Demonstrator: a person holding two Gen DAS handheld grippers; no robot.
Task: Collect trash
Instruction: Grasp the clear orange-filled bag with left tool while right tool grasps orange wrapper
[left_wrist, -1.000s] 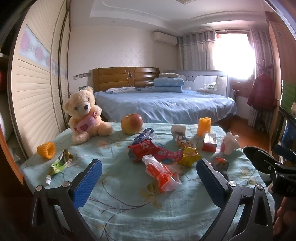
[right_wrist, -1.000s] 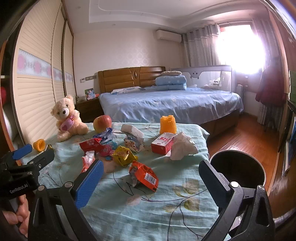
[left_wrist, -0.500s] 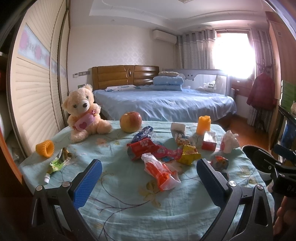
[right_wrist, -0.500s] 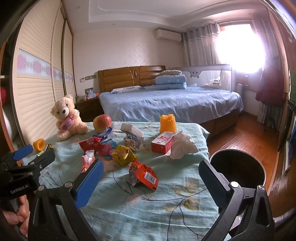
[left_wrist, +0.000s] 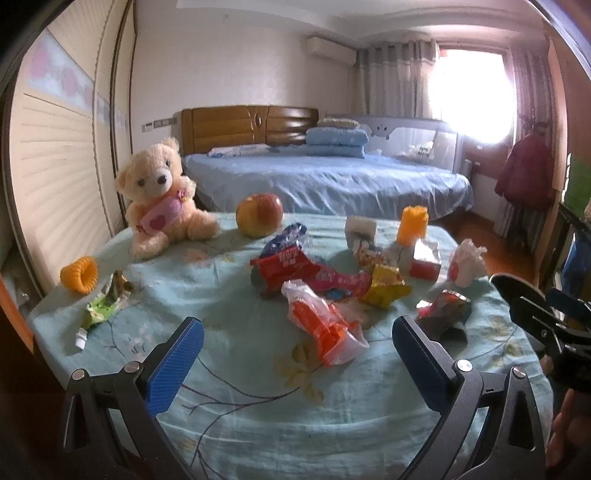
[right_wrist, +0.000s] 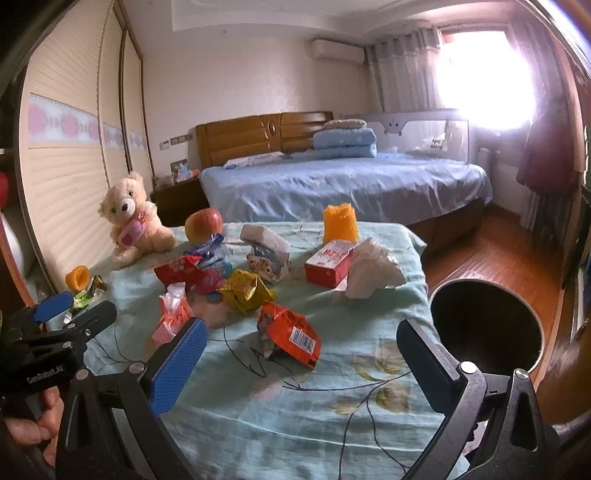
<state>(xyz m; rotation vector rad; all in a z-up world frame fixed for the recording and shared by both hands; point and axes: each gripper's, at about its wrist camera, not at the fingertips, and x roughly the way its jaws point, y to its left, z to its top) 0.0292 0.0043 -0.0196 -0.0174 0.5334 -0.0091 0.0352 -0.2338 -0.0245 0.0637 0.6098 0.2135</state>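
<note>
Wrappers lie scattered on a table with a pale blue floral cloth (left_wrist: 258, 413). An orange-and-clear plastic wrapper (left_wrist: 321, 325) lies just ahead of my left gripper (left_wrist: 295, 354), which is open and empty. A red-orange snack packet with a barcode (right_wrist: 290, 330) lies ahead of my right gripper (right_wrist: 301, 363), also open and empty. Further back are a yellow wrapper (right_wrist: 245, 291), a red wrapper (right_wrist: 177, 267), a red box (right_wrist: 328, 262) and crumpled white paper (right_wrist: 373, 267). A dark round bin (right_wrist: 485, 325) stands by the table's right edge.
A teddy bear (left_wrist: 162, 195), an apple (left_wrist: 258, 214), an orange cup (left_wrist: 413, 223) and an orange ring (left_wrist: 79, 273) sit on the table. A green wrapper (left_wrist: 101, 310) lies at the left edge. A bed (right_wrist: 347, 181) stands behind, a wardrobe (left_wrist: 55, 155) at left.
Both grippers have edged slightly forward toward the wrappers. Nothing on the table has moved, and both stay open.
</note>
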